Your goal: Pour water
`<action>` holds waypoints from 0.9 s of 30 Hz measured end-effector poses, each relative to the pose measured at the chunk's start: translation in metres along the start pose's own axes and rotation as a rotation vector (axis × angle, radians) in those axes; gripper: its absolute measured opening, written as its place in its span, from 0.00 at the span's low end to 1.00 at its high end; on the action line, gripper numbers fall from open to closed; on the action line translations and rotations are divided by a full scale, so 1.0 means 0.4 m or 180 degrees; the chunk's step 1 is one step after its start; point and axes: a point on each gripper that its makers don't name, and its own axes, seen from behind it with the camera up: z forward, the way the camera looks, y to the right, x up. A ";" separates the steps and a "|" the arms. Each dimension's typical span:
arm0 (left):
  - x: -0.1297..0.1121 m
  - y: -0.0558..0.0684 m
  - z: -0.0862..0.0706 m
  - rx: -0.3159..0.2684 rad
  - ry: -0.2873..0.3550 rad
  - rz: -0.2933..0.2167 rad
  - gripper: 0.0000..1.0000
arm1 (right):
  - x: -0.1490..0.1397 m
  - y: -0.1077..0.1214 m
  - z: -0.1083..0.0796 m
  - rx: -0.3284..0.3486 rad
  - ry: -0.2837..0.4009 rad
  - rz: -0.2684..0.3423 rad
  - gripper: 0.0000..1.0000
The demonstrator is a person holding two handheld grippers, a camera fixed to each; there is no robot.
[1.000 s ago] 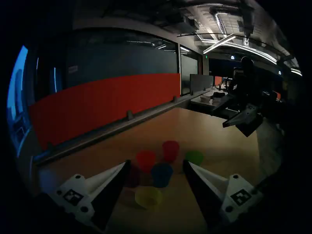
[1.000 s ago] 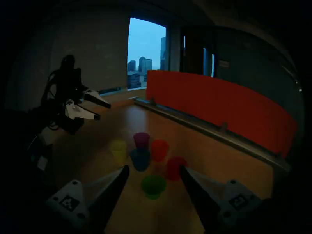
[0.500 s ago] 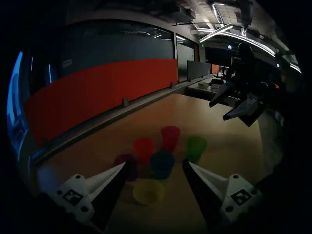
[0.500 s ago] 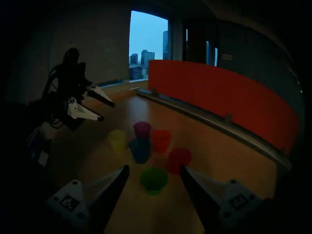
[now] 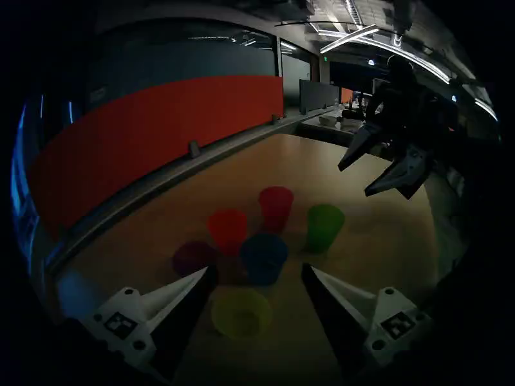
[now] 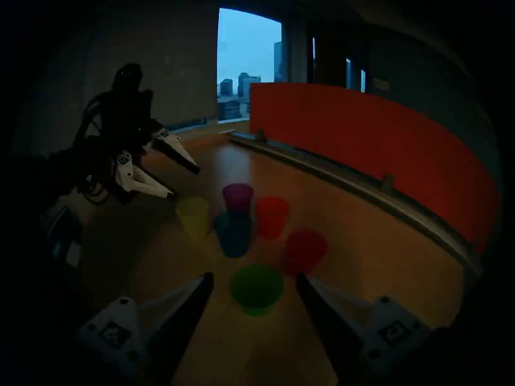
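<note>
While the jaws of the left gripper (image 5: 256,268) stand wide apart and grasp nothing, the yellow cup (image 5: 241,313) sits on the table between its two fingers and is not touched by them. The right gripper (image 6: 253,276) is released in the same way and holds nothing. The green cup (image 6: 256,289) sits just in front of its fingertips, in line with the gap.

Six cups stand together in one tight group on the wooden table (image 5: 380,257). Every cup is upright: its long axis goes straight up, the open mouth points to the ceiling, and the narrower base rests on the table. The blue cup (image 5: 264,254) is in the middle of the group. Around it stand the purple cup (image 5: 192,256), the orange cup (image 5: 227,228), the red cup (image 5: 275,206), the green one and the yellow one. Each cup has one plain colour and becomes a little wider toward the rim. They stand very near to each other, but I cannot tell if they touch. The light is dim, so I cannot tell whether any cup holds water.

Seen from the left gripper view, the right gripper hangs above the far side of the table, well apart from the cups. Along the table edge runs a red partition (image 5: 161,122). Beyond it, the right gripper view shows a window (image 6: 248,64) with city buildings.
</note>
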 end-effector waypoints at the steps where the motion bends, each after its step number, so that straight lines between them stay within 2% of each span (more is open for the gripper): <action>1: -0.004 0.000 0.005 -0.0007 -0.0017 0.0000 0.98 | -0.004 0.000 0.003 0.0008 -0.0009 0.0003 0.99; 27: -0.073 0.001 0.120 -0.0098 -0.0461 0.0047 0.98 | -0.105 0.012 0.074 0.0136 -0.0232 0.0030 0.99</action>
